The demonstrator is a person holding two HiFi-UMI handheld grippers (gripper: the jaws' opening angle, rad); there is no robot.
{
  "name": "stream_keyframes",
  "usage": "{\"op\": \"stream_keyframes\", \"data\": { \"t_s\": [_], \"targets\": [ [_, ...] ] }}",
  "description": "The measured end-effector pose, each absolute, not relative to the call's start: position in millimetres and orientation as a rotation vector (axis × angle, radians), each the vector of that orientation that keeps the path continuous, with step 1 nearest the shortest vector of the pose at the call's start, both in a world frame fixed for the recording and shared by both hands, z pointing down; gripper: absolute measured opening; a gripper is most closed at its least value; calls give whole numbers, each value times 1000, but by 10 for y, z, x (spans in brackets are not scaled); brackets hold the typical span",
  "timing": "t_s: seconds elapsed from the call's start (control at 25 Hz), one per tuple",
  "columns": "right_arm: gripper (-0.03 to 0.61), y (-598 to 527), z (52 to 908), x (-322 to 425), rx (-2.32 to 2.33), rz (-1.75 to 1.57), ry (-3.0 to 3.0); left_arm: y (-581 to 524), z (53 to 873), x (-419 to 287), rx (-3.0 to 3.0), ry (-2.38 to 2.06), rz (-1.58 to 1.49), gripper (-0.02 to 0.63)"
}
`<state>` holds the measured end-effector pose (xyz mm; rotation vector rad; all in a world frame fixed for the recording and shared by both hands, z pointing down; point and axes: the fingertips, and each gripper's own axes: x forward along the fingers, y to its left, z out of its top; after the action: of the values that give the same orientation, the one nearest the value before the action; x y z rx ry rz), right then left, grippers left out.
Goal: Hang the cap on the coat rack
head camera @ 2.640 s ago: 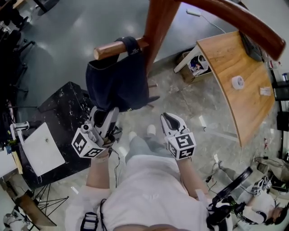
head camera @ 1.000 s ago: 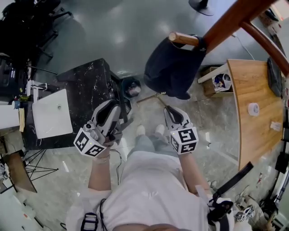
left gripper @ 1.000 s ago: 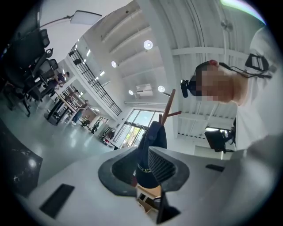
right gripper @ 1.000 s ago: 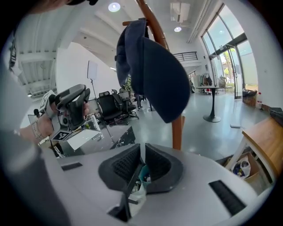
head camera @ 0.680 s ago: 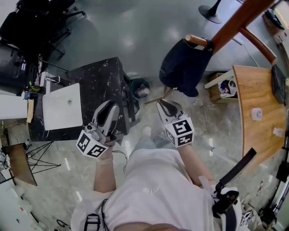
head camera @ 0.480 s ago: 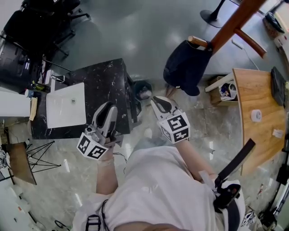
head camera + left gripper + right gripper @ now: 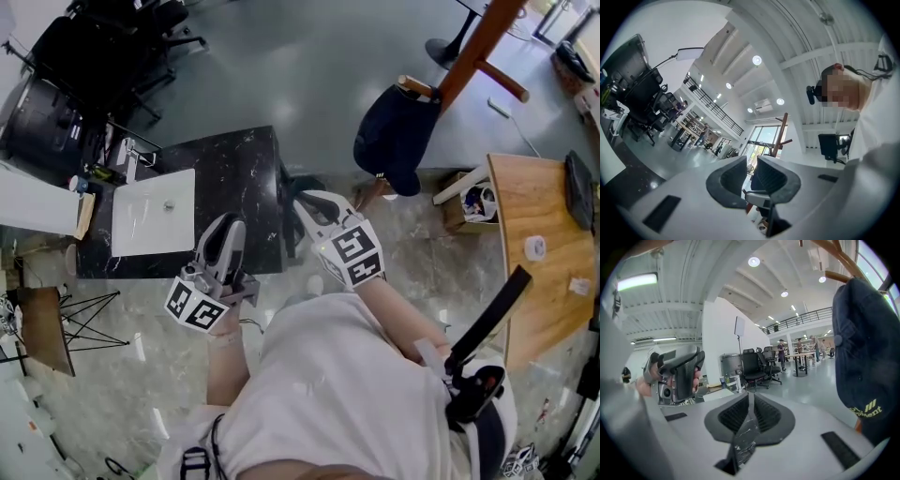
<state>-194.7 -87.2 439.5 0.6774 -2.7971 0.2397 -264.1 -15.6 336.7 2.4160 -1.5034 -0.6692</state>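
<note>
The dark navy cap (image 7: pixel 394 141) hangs from a peg (image 7: pixel 417 87) of the brown wooden coat rack (image 7: pixel 473 47), free of both grippers. My right gripper (image 7: pixel 298 199) is shut and empty, below and to the left of the cap. In the right gripper view the cap (image 7: pixel 865 357) fills the right side, past the shut gripper (image 7: pixel 751 401). My left gripper (image 7: pixel 225 225) is held low by my body, shut with nothing in it. The left gripper view looks along its jaws (image 7: pixel 751 164) at the distant rack (image 7: pixel 779 136).
A black marble cabinet (image 7: pixel 225 178) with a white board (image 7: pixel 155 211) on it stands just ahead of both grippers. A curved wooden desk (image 7: pixel 539 253) lies at the right, with a box (image 7: pixel 478 202) beside it. Office chairs (image 7: pixel 84 56) are at the far left.
The cap stays on its peg and has drifted up and right in the head view, growing smaller. My right gripper has swung left toward the cabinet. The left gripper has barely moved.
</note>
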Motion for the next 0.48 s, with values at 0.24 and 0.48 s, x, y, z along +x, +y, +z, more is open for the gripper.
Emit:
{"op": "stream_keyframes", "data": {
  "t_s": [0.24,0.48],
  "targets": [
    [49,-608,4212,-2174,590,205,-2845,65,3378,-2636,2369,-1511,-698,67],
    [49,-496,4129,-2221,556,187,-2884,121,3448,-2634,2333,-1538,-684,29]
  ]
}}
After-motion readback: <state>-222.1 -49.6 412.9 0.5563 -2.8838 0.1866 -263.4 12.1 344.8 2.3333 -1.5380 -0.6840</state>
